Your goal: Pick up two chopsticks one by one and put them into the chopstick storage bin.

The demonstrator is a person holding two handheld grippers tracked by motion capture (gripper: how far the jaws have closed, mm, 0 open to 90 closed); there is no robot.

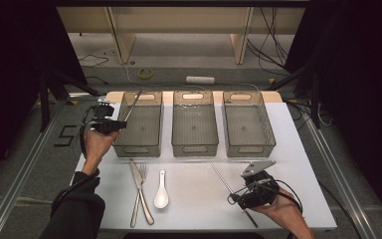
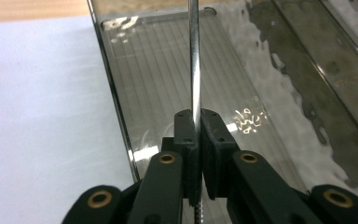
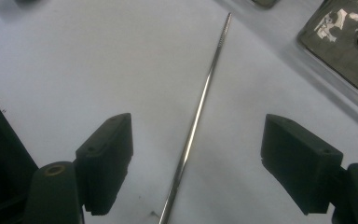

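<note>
Steel chopstick (image 2: 195, 70) pinched in left claw (image 2: 198, 122), over left bin's (image 1: 138, 124) rim

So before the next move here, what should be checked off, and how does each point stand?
1. Left gripper has a metal chopstick between its pads: ok.
2. That chopstick is over the left bin: ok.
3. Whether the pads press firmly on it: cannot tell.
4. Right gripper jaws stand wide apart: ok.
5. Second chopstick lies on the table between those jaws, untouched: ok.
6. Knife, fork and spoon sorted into bins: not ok, they lie on the table.
</note>
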